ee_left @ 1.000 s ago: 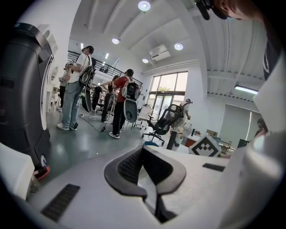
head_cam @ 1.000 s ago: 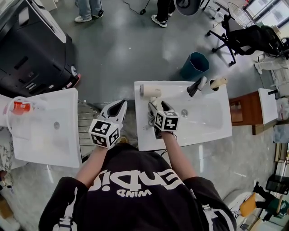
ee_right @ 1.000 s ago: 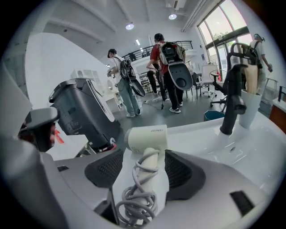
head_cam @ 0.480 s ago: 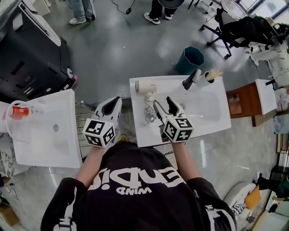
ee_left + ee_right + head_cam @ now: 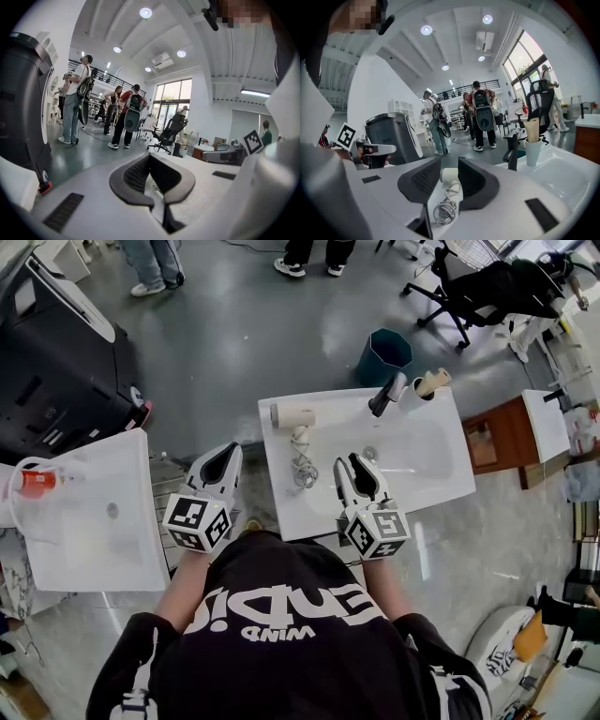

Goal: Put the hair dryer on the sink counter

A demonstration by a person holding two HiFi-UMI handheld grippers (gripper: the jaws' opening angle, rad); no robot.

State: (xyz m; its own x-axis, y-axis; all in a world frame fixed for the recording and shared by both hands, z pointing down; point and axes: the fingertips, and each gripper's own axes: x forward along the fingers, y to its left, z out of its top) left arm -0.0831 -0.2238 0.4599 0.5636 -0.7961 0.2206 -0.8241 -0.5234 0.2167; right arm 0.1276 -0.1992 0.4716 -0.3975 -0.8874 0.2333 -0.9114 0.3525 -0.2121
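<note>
Two jaw pairs: those of the right gripper (image 5: 349, 461) stand apart, just closed partway, nothing between them; those of the left gripper (image 5: 228, 451) meet, empty. Both are held forward, roughly level. Hair dryer (image 5: 292, 415) lies ahead of the right jaws, untouched, on the sink counter (image 5: 314, 514), cord (image 5: 302, 472) coiled alongside

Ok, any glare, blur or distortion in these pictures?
Head view: sharp, soft glare on the grey floor. Left gripper view: heavy fisheye, black corners, bright ceiling lights. Right gripper view: same fisheye, window washed out.
</note>
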